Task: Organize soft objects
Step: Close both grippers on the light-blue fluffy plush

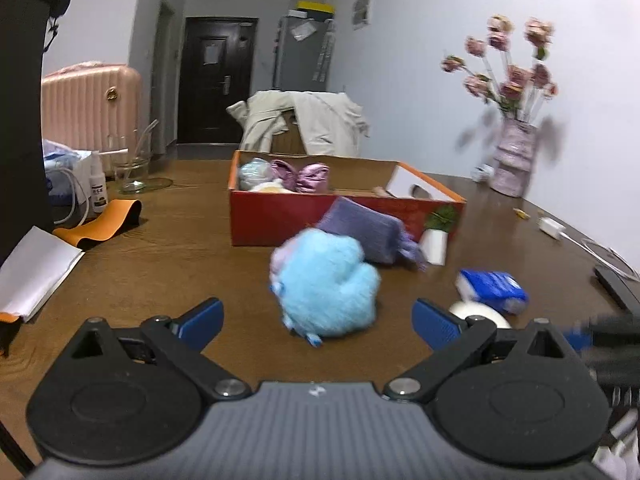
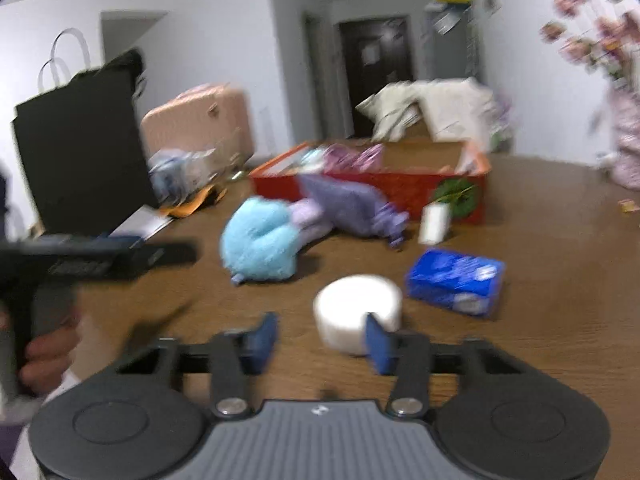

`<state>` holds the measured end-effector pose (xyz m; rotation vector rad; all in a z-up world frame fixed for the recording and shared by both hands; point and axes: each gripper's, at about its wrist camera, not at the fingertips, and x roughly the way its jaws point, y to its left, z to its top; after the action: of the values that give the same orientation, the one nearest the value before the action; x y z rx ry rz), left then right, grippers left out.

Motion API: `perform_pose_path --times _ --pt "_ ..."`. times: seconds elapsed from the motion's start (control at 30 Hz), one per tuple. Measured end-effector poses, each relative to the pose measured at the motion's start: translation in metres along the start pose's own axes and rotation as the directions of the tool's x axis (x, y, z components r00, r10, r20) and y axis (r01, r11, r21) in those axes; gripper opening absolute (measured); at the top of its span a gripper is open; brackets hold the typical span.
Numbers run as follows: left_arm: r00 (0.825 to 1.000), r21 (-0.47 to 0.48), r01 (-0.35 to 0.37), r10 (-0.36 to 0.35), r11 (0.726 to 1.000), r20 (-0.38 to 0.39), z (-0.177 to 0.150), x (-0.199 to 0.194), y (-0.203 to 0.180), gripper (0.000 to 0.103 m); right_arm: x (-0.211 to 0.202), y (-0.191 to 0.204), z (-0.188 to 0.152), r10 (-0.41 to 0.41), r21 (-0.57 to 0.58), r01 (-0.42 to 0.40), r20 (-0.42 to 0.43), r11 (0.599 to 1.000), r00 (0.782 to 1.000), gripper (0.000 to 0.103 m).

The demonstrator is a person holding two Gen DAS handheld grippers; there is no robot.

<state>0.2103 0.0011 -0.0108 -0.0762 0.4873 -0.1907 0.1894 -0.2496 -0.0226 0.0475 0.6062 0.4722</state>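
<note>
Jaws of left gripper (image 1: 316,307) gape wide, right gripper (image 2: 321,330) narrower, both holding nothing.

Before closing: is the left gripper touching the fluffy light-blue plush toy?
Apart. Left wrist view: bare table shows between the plush toy and both blue fingers of the left gripper.

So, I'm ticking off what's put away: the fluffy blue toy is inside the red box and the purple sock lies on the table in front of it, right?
No: the fluffy blue toy lies on the table in front of the red box, not inside, as the left wrist view shows. The purple sock is as you say.
</note>
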Motion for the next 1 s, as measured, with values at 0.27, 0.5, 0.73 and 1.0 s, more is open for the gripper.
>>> perform_pose_path --times 0.27,0.5,0.73,1.0 --pt "0.984 -0.155 0.068 -0.091 0.986 -0.152 0.018 0.079 0.031 0.057 0.054 -0.017 0.024 -0.125 0.037 0.127 -0.033 0.991 0.992 0.025" --pt "0.914 -0.377 0.243 -0.341 0.894 -0.218 0.003 0.055 0.037 0.041 0.052 -0.016 0.037 0.084 0.136 -0.088 0.035 0.987 0.996 0.046" --pt "0.938 -0.387 0.261 -0.327 0.885 -0.117 -0.004 0.015 0.049 0.071 0.044 -0.003 0.026 0.093 0.146 -0.095 0.022 0.985 0.995 0.046" --pt "0.932 -0.346 0.242 -0.317 0.906 -0.177 -0.007 0.045 0.044 0.043 0.072 -0.016 0.023 0.167 0.243 -0.157 -0.024 0.957 0.986 0.047"
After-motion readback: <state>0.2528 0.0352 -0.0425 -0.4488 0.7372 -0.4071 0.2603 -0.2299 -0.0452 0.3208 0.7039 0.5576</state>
